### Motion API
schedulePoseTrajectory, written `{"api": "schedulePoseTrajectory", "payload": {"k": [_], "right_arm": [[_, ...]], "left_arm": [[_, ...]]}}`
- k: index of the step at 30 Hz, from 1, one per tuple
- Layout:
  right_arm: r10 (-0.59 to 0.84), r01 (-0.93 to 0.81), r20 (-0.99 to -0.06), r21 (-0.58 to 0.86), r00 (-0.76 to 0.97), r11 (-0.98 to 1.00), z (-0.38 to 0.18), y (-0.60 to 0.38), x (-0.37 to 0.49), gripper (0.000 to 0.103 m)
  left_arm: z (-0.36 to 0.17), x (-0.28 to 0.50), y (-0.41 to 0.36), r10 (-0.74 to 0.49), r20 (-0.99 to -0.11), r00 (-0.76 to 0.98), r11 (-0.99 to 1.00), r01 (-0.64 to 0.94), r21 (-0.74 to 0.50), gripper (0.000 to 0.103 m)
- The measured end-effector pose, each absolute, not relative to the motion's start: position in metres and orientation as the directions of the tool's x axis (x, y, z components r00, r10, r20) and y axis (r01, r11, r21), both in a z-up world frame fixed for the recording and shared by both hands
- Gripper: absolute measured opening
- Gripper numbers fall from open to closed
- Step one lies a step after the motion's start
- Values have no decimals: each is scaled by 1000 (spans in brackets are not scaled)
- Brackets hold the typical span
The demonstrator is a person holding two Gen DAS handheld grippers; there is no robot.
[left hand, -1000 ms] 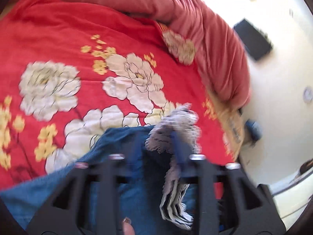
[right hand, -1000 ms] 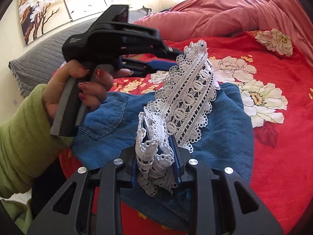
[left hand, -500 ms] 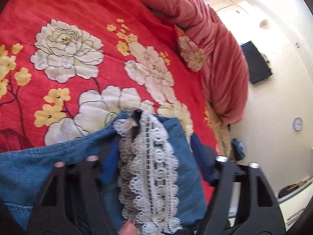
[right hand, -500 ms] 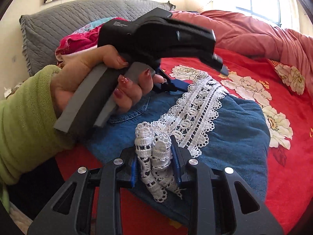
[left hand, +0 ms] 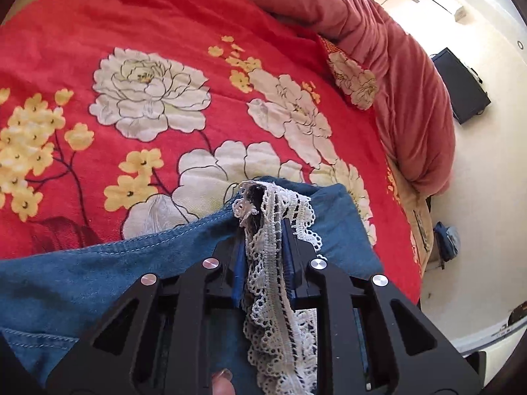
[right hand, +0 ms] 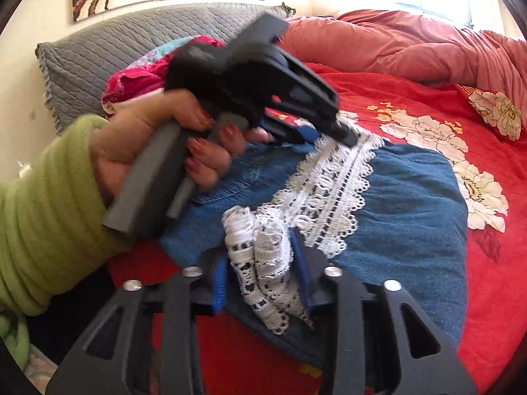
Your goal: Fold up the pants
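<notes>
Straight ahead of left gripper point(left hand: 265, 230): denim pants point(left hand: 82, 283) on red floral bedspread point(left hand: 138, 49), white lace trim point(left hand: 276, 263) pinched between jaws just closed, running back along the fingers. Right view: right gripper point(right hand: 263, 263) just widened, pads loose around bunched lace, trim stretching away up-right toward the left gripper's tip.

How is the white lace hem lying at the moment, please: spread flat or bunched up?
Bunched at both ends: the lace hem is gathered inside the left gripper and crumpled inside the right gripper, flatter on the denim between.
</notes>
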State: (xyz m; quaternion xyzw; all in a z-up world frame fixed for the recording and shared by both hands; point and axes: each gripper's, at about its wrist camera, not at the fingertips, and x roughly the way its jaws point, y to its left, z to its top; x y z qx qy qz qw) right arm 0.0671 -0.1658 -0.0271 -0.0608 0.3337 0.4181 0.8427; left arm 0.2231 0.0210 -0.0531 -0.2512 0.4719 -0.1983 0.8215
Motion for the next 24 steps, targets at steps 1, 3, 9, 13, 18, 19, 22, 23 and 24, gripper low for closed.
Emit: {"api": "schedulePoseTrajectory", "payload": {"k": [1,3,9,13,18,19,22,23,24], "right_arm": [[676,-751,-609,189,416,632,-25,-167,66,52],[690,-762,-598,194,407,617,-21,-169,60,53],[747,-711,-563,356,354,606,-8,-197,69,61],[749,-655,-523,405,407,638,7,-224,85,71],[676,-553,-560,405,479,728,18,-252,133,71],[655,-526,-583,405,482,748,19,-256,150,71],[640,-471,-626,445,445,762,12,-262,193,72],[643,-459,-638,460,425,760,8,-262,206,72],[632,-438,-662,466,403,768,2,-261,223,72]], "left_arm": [[-53,223,22,-564,-674,476,794,90,-601,13],[-50,223,24,-567,-669,481,792,94,-603,15],[-34,215,28,-534,-674,510,816,103,-569,18],[-21,204,44,-522,-656,545,815,92,-572,26],[-9,192,52,-521,-638,567,811,96,-577,28],[-10,190,50,-526,-643,557,809,97,-579,28],[-19,187,44,-565,-650,509,787,97,-609,28],[-21,186,41,-573,-653,495,784,97,-614,28],[-25,184,38,-584,-659,474,779,99,-619,28]]}}
